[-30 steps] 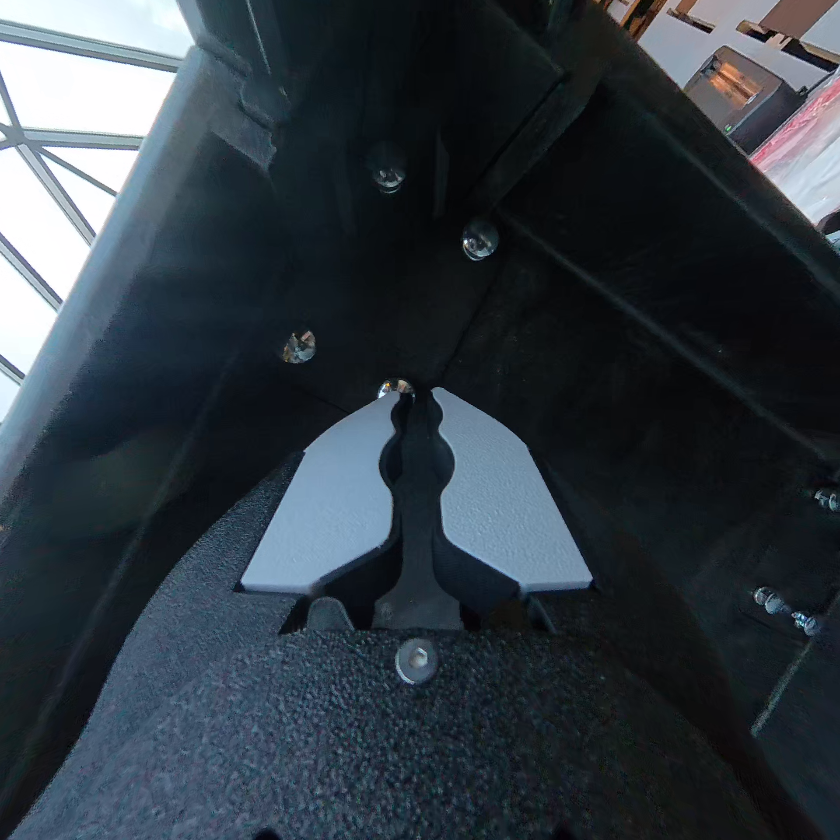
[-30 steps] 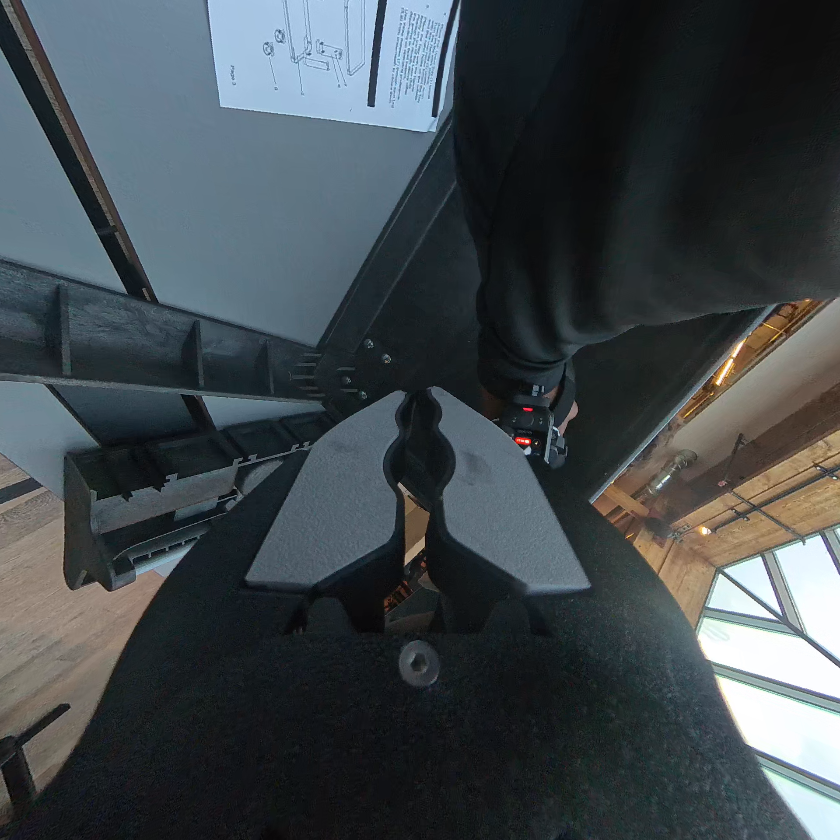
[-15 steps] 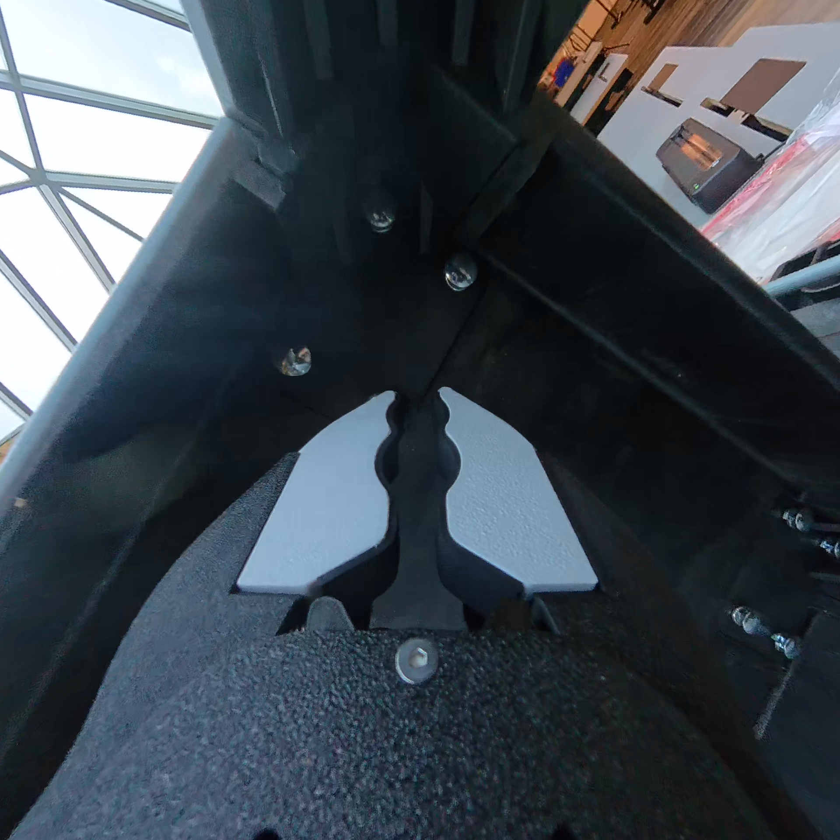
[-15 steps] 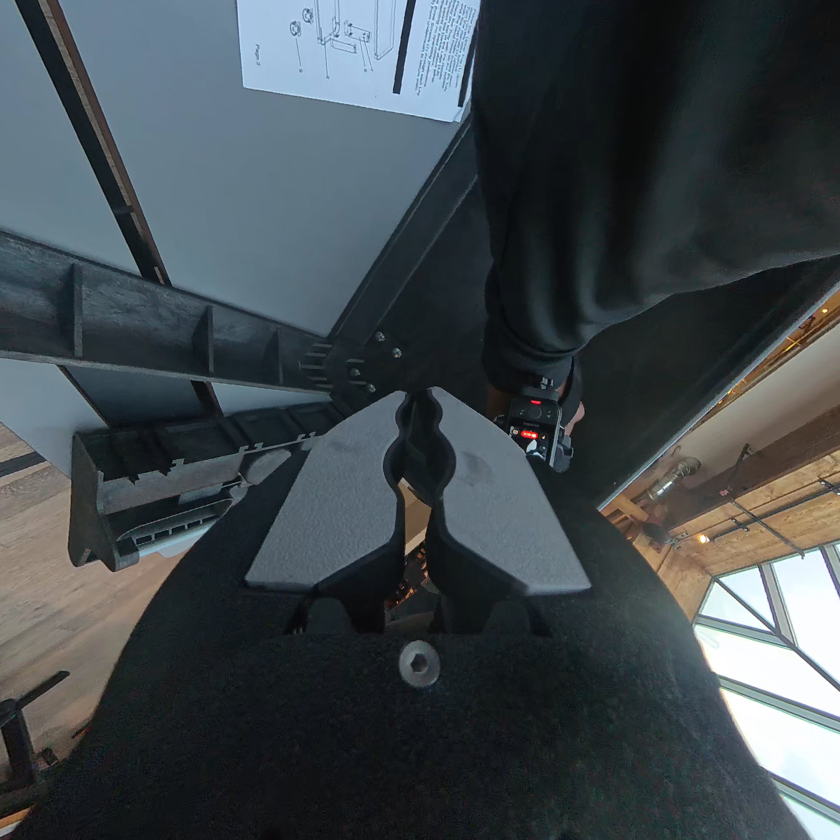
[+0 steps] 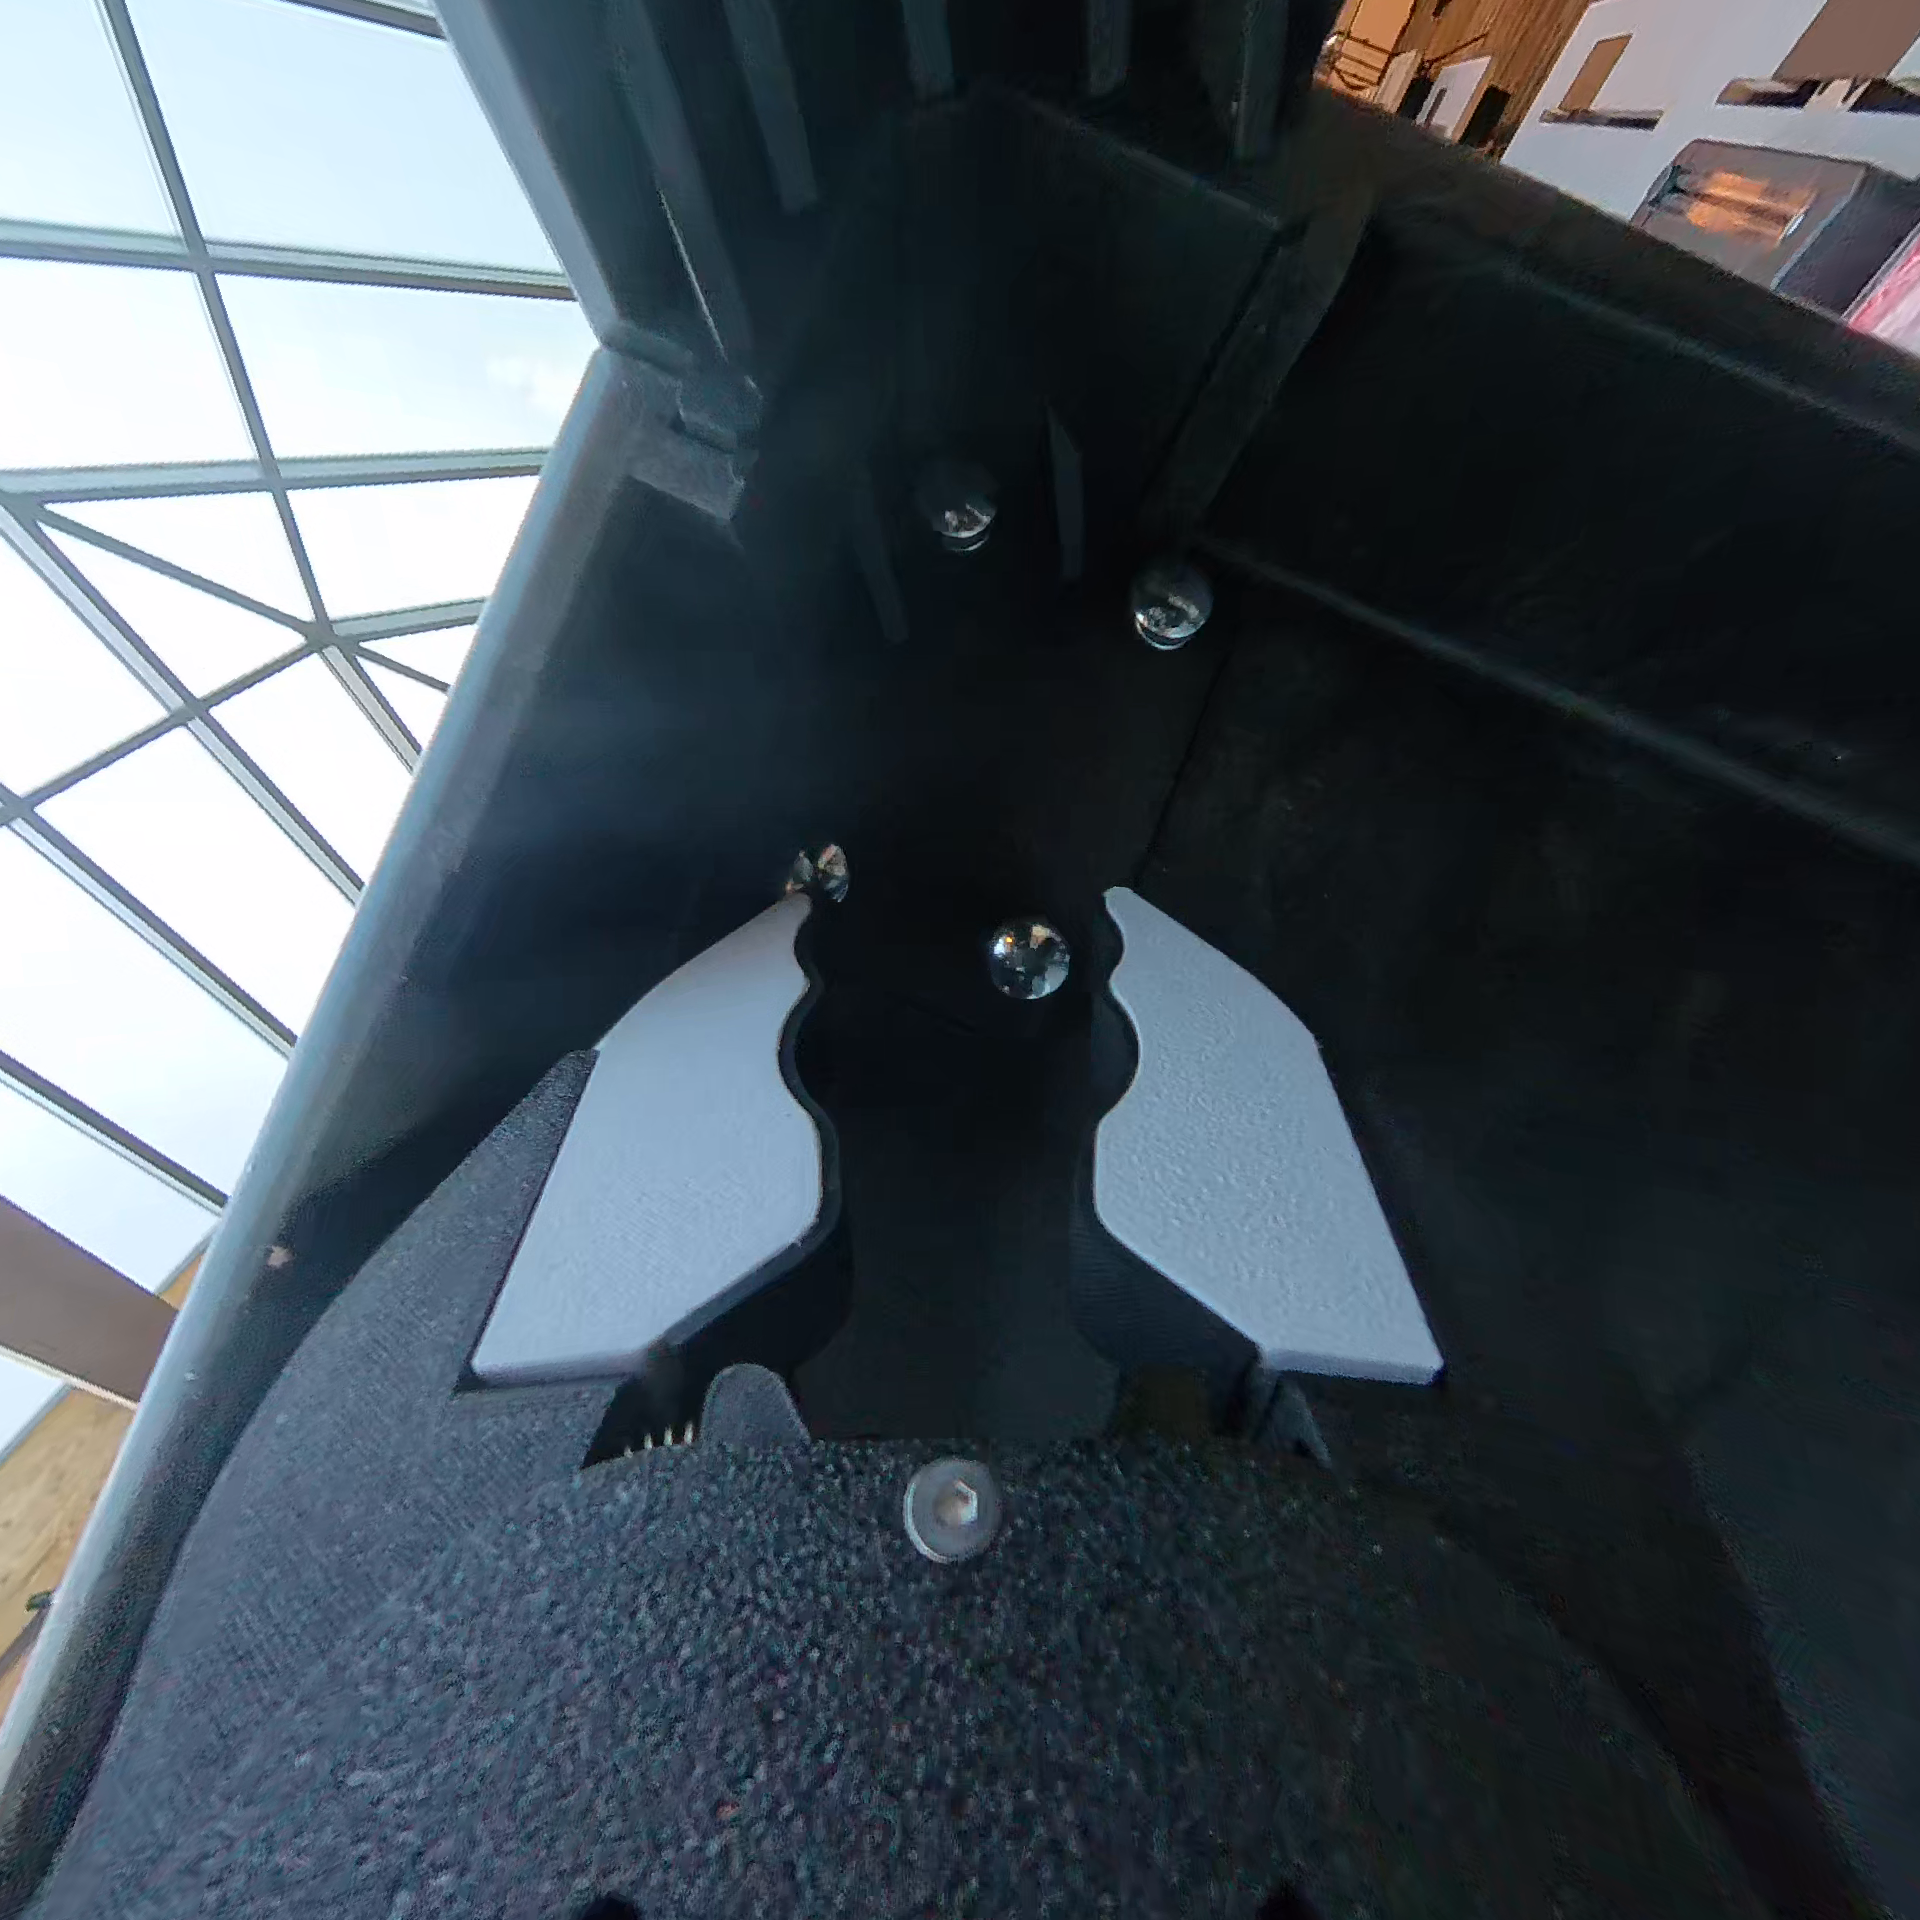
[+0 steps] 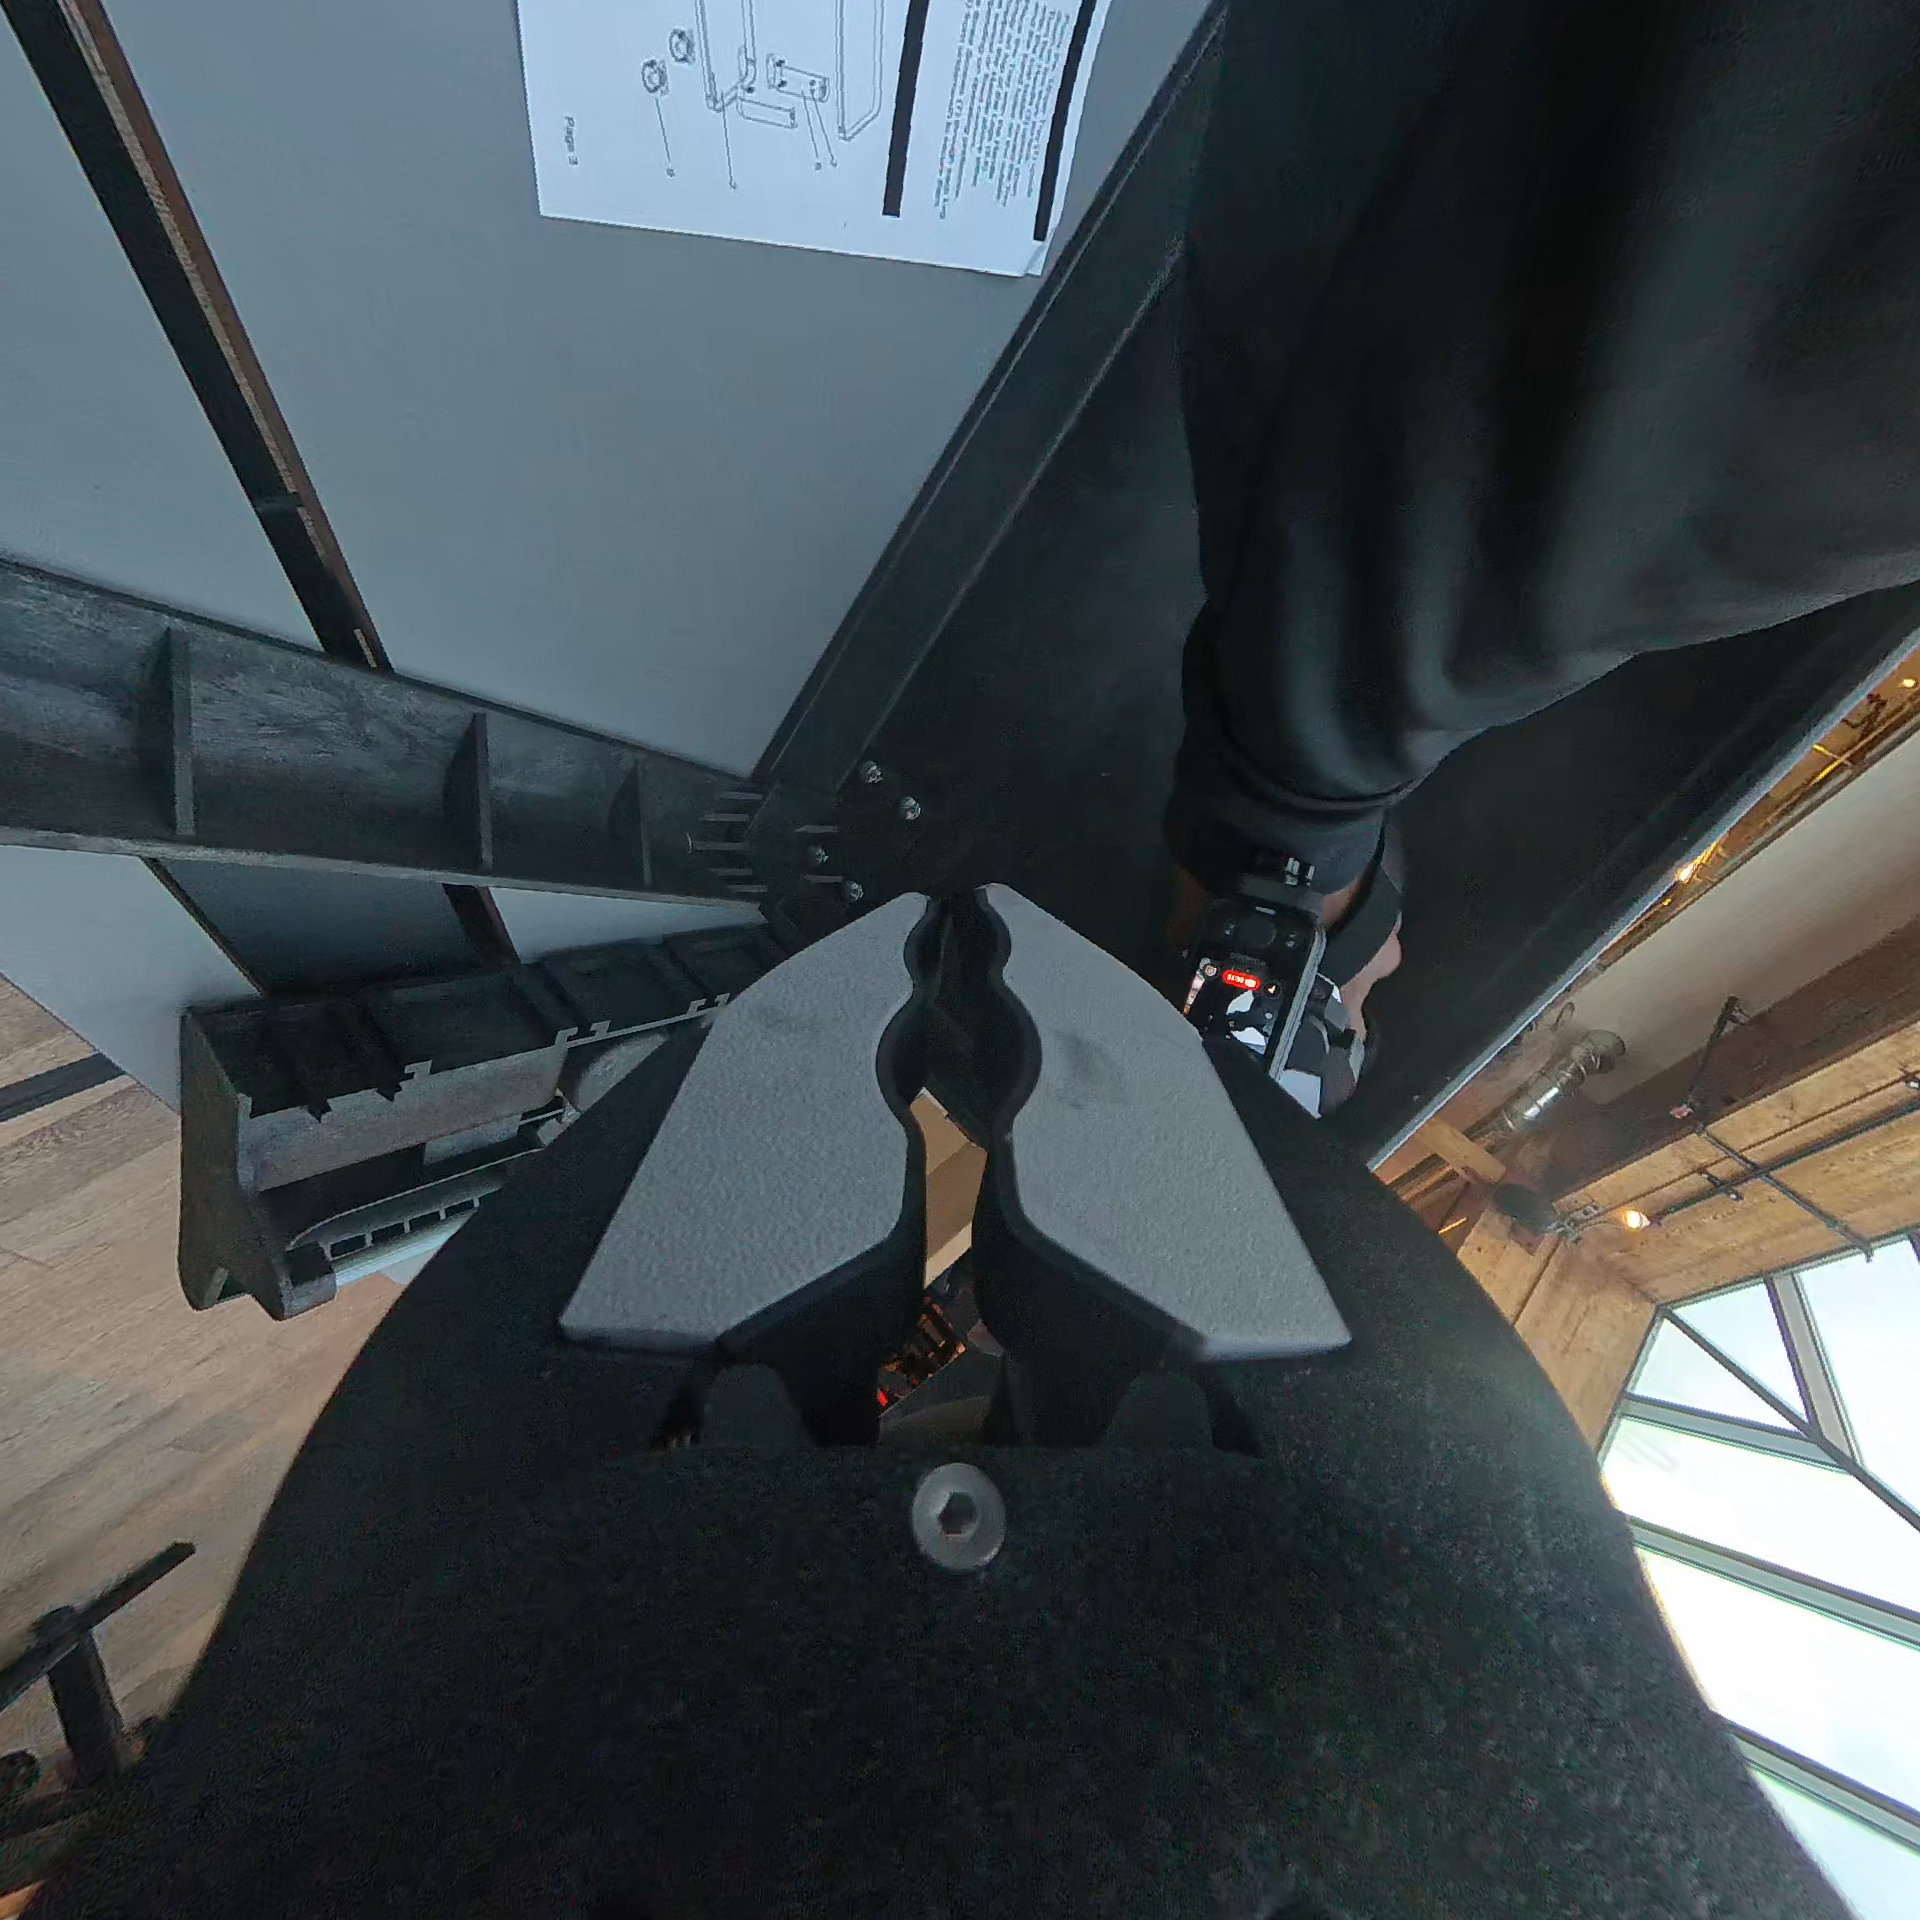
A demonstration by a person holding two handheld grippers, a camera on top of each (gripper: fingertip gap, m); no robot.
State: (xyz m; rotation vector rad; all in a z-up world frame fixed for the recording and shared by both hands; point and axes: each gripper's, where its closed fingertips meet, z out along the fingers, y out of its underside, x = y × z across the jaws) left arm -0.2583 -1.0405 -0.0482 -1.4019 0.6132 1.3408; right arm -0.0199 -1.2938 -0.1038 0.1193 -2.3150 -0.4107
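Note:
My left gripper [image 5: 958,902] is open inside the corner of a black plastic frame [image 5: 1455,831]. A round silver screw head [image 5: 1029,958] sits just beyond and between its white fingers; three more screw heads [image 5: 1171,605] dot the corner above. My right gripper [image 6: 956,899] is shut, its tips pinched on the lower edge of the frame's black panel [image 6: 1039,623], just right of a bolted joint [image 6: 831,831] with a ribbed black beam [image 6: 312,748]. The left gripper [image 6: 1262,997] shows there too, held by a black-sleeved arm [image 6: 1455,416].
A printed instruction sheet [image 6: 810,114] lies on the grey tabletop [image 6: 520,416]. Another ribbed black part [image 6: 364,1091] lies at the table's edge, above wooden floor [image 6: 104,1403]. Large windows [image 5: 208,623] fill the left wrist view's left side. The grippers' ends are close to 35 centimeters from one another.
My left gripper was shut and has opened, and has moved closer so the lowest screw head now lies between its fingers. My right gripper stays shut on the panel.

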